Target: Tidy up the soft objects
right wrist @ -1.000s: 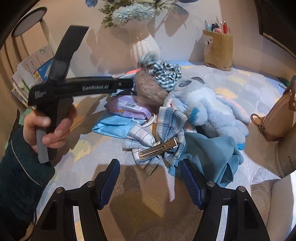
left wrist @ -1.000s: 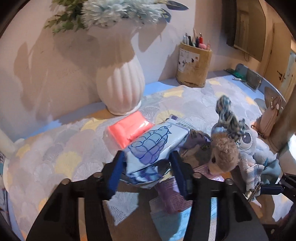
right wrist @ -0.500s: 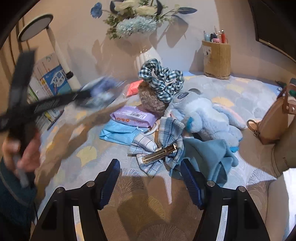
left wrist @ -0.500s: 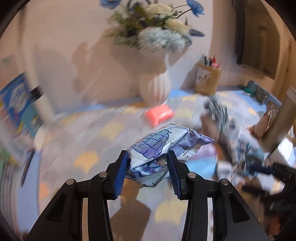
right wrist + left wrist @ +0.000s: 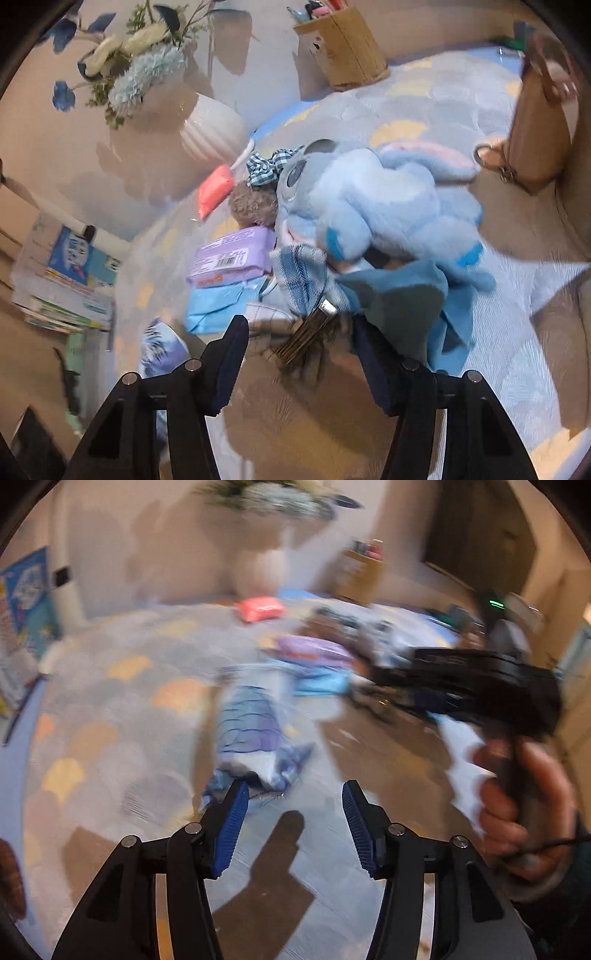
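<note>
Presently, you are working with your left gripper released: its jaws have just been opening, nothing is lying between them, and the blue-and-white printed pouch is resting on the patterned tabletop just ahead of the left pad, apart from the heap. That pouch is reading as the one item set aside; the left view is heavily blurred, so finer detail is not being judged. Your right gripper is also unclenched, though its jaws have just been closing, and it is hovering at the near edge of the pile with the plaid bow's metal clip between the fingers; no pad is visibly pressing on it. The bulk of the work is still waiting: the blue plush toy, the teal cloth, the purple wipes pack, the light blue packet, the brown pompom and the checked scrunchie are lying bunched together, touching or overlapping. The orange-pink packet is sitting beside the white vase. In my judgement, you are at an early stage, with the bow likely next.
</note>
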`<state>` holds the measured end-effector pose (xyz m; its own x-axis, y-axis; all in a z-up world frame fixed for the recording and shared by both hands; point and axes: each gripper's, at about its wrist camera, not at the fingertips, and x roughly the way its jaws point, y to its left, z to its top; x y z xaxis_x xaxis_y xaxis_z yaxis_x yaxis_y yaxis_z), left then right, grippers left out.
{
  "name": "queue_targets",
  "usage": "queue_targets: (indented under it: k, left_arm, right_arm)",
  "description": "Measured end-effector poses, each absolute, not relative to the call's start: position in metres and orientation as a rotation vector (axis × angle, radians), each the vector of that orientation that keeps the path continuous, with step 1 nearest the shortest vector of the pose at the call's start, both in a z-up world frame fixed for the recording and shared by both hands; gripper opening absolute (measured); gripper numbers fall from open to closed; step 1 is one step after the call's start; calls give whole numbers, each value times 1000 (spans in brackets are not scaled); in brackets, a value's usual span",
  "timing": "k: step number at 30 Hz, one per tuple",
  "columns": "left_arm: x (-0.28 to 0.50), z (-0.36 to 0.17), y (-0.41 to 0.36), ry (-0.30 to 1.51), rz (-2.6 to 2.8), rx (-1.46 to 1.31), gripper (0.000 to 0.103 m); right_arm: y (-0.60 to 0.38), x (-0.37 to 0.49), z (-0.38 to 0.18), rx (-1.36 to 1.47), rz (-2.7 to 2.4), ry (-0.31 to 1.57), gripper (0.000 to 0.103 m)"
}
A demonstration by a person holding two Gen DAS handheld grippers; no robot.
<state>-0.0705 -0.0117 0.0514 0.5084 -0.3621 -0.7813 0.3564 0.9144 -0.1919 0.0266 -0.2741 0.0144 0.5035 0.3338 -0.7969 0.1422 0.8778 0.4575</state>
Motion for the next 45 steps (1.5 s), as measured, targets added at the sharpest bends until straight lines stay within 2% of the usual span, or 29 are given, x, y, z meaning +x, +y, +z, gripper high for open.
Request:
queue_targets:
  k: [2,3,6,8,13,16,21,23,25,27,31,33,34,36,37,38,40,41,43,45]
  left_arm:
    - [-72,55,-9,925,-420,2,52]
    - [-70,57,-7,920,-401,4,52]
    - [-65,62,3,904,-370,-39,52]
    - [-62,66,15,890,-353,-105,52]
    - [-46,77,30,819,-321,-212,52]
    - [-23,66,15,876,-346,-196,52]
    - [-6,45,-1,908,-325,-157,52]
    - [-4,40,1,926,-328,-177,52]
    - [-5,34,3,937,-335,-193,54]
    - [-8,27,7,939,-347,-224,54]
    - [-21,30,12,899,-351,-262,54]
    - [-19,31,12,906,-327,-248,70]
    - [-17,30,11,910,-314,-242,73]
    - [-12,26,10,927,-310,-242,71]
    - [-10,22,9,935,-311,-250,70]
    - [-10,21,7,933,-310,-242,62]
    - [-13,24,0,917,-323,-204,46]
    - [-16,26,-5,902,-313,-170,41]
    - [-22,30,-13,885,-294,-119,40]
    - [-28,36,-14,868,-310,-137,39]
  right_arm:
    - [-266,26,16,461,94,1026,58]
    - [-258,23,17,399,69,1016,54]
    - [-248,17,18,255,28,982,33]
    - [-250,12,18,252,55,968,27]
    - [-269,-12,24,302,171,961,25]
    - [-276,-27,32,298,253,970,25]
    - [-249,-51,50,-25,413,992,25]
    - [-240,-53,50,-110,404,988,33]
    - [-249,-52,50,-44,384,994,65]
    - [-264,-52,48,67,378,989,75]
    - [-281,-56,27,284,347,1061,78]
    - [-276,-52,13,340,338,1096,79]
    - [-270,-51,15,320,314,1071,79]
    - [-256,-46,19,289,299,1055,79]
    - [-251,-44,18,289,297,1054,78]
    - [-246,-42,17,283,277,1049,76]
    - [-235,-40,15,214,215,1020,50]
    - [-228,-41,15,150,193,1003,42]
    - [-224,-45,16,78,182,985,27]
    - [-225,-50,19,85,210,971,22]
